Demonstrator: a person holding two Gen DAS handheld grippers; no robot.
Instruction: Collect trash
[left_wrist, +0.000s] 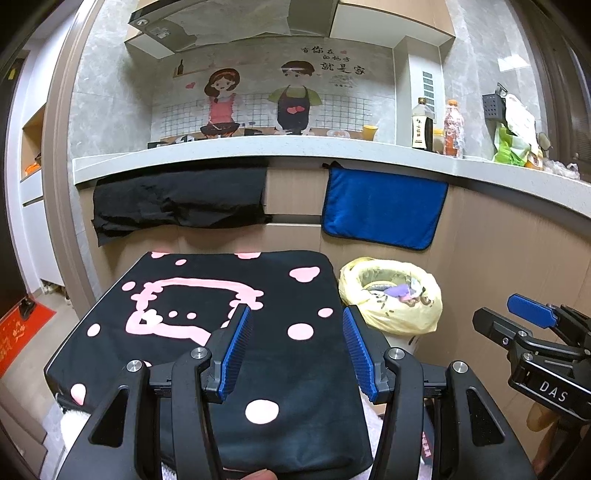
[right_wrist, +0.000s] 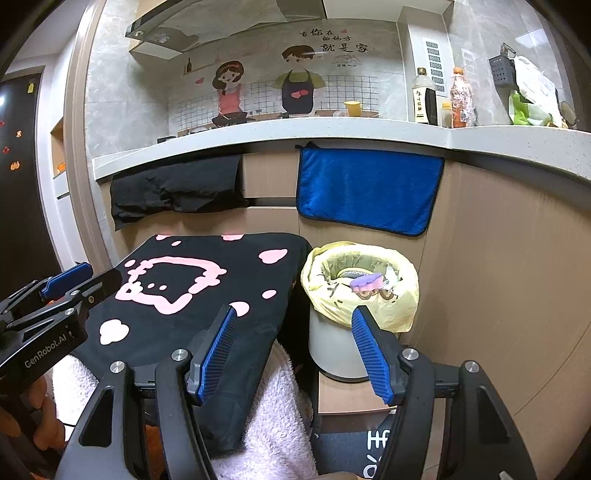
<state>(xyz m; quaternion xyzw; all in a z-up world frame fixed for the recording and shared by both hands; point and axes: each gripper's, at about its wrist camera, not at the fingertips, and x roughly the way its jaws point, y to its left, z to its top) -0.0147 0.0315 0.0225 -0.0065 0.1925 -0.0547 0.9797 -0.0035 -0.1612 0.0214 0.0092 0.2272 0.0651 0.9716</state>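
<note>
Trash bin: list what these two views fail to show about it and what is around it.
- Bin contents: both views show only the top layer, a purple item and wrappers; the yellow bag rim hides anything deeper.
- Bin base: in the left wrist view, hidden behind the left tongs.
- Table under the black cloth: covered in both views.
- Bottle label: too small to read.

Black cloth with pink cat print (left_wrist: 221, 332) spread before me; blue towel (left_wrist: 382, 208) and black cloth (left_wrist: 177, 201) hang off far grey counter (left_wrist: 229, 149); dark sauce bottle (left_wrist: 423, 123) on counter, far right.
</note>
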